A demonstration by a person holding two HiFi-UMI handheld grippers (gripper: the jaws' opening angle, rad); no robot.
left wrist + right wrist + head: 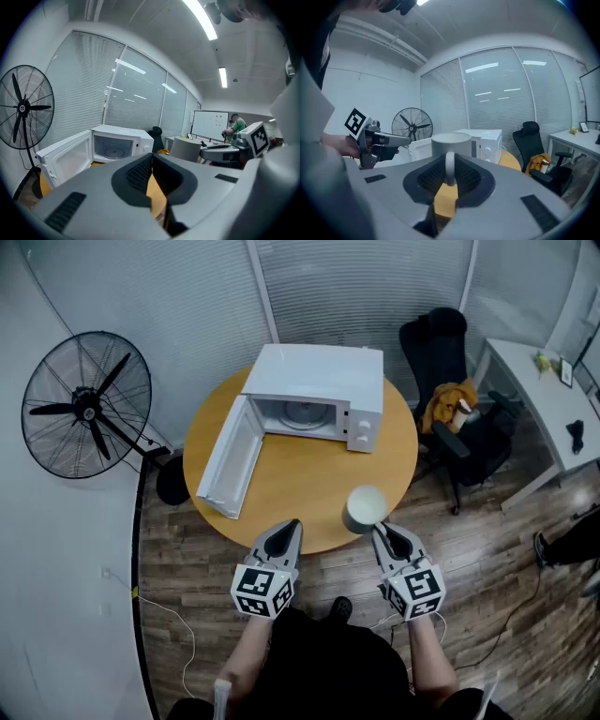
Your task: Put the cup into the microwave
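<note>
- No words, brands or numbers are legible anywhere.
- The marker cubes point(263, 592) bear only black-and-white square patterns.
- Marks on the whiteboard point(211, 124) are too small to read.

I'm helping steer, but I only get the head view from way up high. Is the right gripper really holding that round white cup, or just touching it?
Observer: Holding it. In the right gripper view, the right gripper has its jaws pressed on the loop handle of the round white cup.
Operator: Has the left one got anything?
Observer: No. The left gripper view shows the left gripper with its jaws together and nothing between them.
Operator: Is anybody else in the room?
Observer: Yes. The left gripper view shows a person in a green top beside a whiteboard at the far end.
</note>
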